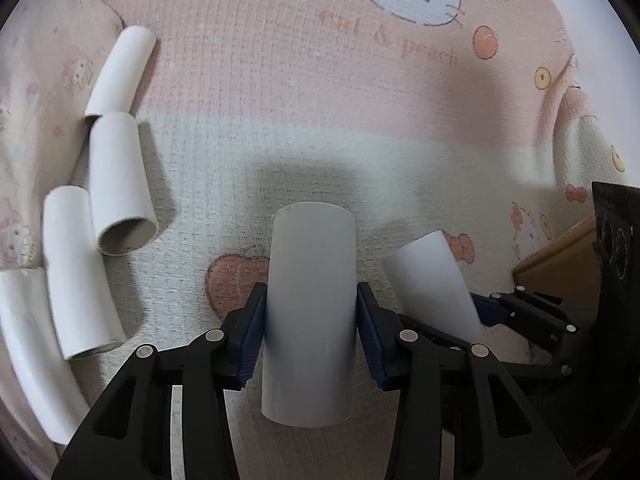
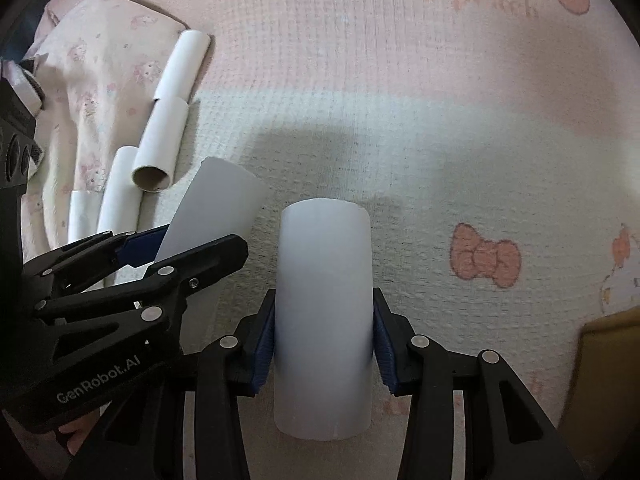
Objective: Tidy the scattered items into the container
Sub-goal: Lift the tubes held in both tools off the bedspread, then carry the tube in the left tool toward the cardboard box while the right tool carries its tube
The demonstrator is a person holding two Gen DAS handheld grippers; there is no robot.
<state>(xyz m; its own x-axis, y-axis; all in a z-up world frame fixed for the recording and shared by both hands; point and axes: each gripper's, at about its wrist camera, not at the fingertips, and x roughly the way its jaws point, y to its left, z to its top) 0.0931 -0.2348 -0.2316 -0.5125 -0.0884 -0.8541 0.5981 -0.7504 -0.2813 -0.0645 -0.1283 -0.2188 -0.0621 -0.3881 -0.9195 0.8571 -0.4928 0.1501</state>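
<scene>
My left gripper (image 1: 310,312) is shut on a white cardboard tube (image 1: 310,280), held above the patterned blanket. My right gripper (image 2: 323,332) is shut on another white tube (image 2: 324,280). In the left wrist view the right gripper (image 1: 516,312) shows at the right with its tube (image 1: 432,284); in the right wrist view the left gripper (image 2: 132,248) shows at the left with its tube (image 2: 216,208). Several more white tubes (image 1: 120,176) lie on the blanket at the left; they also show in the right wrist view (image 2: 160,144). A brown cardboard container (image 1: 560,264) edge shows at the right, and in the right wrist view (image 2: 604,360).
A pink and cream cartoon-print blanket (image 1: 320,80) covers the surface. A folded patterned cloth (image 2: 96,80) lies at the left under the loose tubes. A pink sleeve or fabric fold (image 1: 568,132) sits at the far right.
</scene>
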